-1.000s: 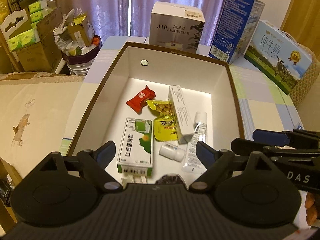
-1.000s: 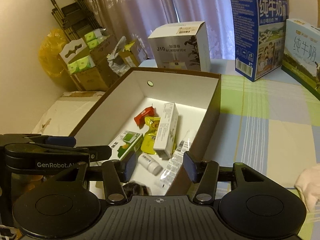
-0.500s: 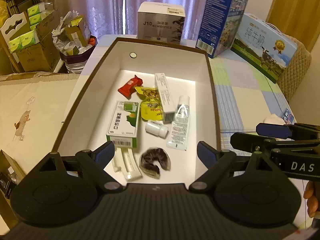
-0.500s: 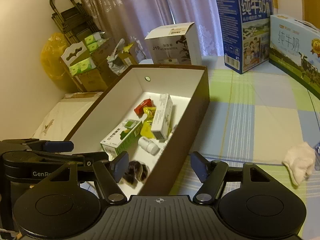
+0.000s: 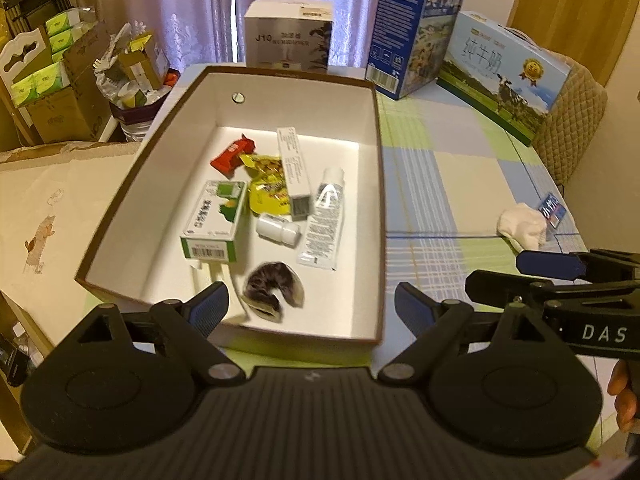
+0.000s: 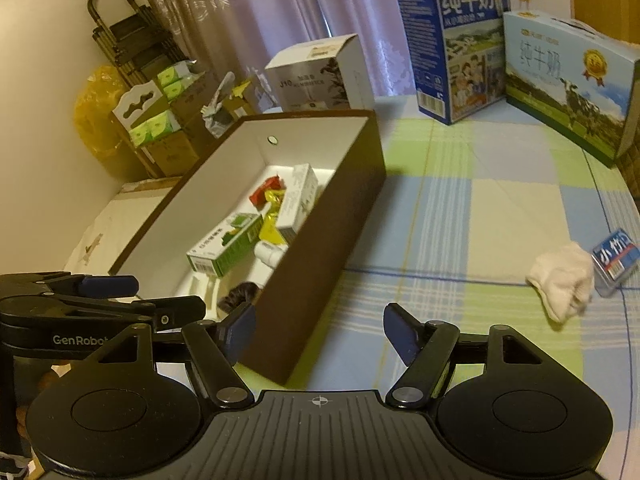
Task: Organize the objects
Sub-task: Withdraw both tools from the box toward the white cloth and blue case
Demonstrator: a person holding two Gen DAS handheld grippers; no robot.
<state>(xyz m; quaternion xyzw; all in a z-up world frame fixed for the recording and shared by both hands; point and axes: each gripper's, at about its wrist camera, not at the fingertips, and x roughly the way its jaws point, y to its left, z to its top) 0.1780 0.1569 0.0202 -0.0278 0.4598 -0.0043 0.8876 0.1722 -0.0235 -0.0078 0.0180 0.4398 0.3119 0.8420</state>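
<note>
A brown box [image 5: 380, 200] with white inside stands on the checked tablecloth. It holds a green-white carton [image 5: 212, 220], a red wrapper [image 5: 232, 154], a yellow packet [image 5: 268, 192], a long white carton [image 5: 294, 172], a clear tube [image 5: 324, 220], a small white bottle [image 5: 278, 230] and a dark scrunchie [image 5: 272, 288]. My left gripper [image 5: 312, 304] is open over the box's near end, nothing between its fingers. My right gripper [image 6: 320, 324] is open and empty beside the box's near right corner. A white cloth [image 6: 564, 284] and a small blue pack [image 6: 616, 260] lie on the table to the right.
At the table's far edge stand a white humidifier box [image 5: 288, 36], a tall blue milk carton [image 5: 416, 28] and a light blue milk box [image 5: 504, 72]. Cardboard boxes and a bin [image 5: 132, 92] crowd the floor at the left. A padded chair back [image 5: 572, 120] is at the right.
Both grippers have drawn back from the box, so its whole inside and more table show. The right jaws stand wider. The dark scrunchie now lies free near the box's front wall.
</note>
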